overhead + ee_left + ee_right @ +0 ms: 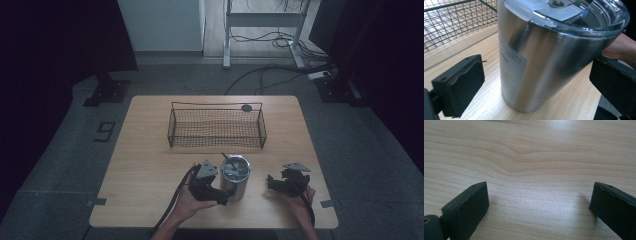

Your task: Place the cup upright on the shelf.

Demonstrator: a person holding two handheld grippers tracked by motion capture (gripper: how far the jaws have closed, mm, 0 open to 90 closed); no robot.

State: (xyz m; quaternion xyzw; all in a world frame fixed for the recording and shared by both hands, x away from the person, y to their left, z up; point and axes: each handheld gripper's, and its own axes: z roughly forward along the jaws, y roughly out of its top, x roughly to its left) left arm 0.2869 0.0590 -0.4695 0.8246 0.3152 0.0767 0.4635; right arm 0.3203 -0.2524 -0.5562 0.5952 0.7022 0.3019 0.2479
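A steel tumbler [235,179] with a clear lid stands upright on the wooden table [145,165] near the front edge. My left gripper [224,196] is at its left side, and its open jaws reach around the tumbler's lower body. In the left gripper view the tumbler [536,62] rises between the jaws of the left gripper [537,83]. The left pad stands clear of it and the right pad sits close beside its wall. My right gripper [272,184] rests to the tumbler's right. In its own view the right gripper [539,205] stands open over bare wood.
A black wire basket [215,106] stands in the middle of the table behind the tumbler, and its mesh [449,20] shows at the upper left of the left gripper view. A small dark round thing [246,107] lies by its back right corner. Both forearms enter from the front edge.
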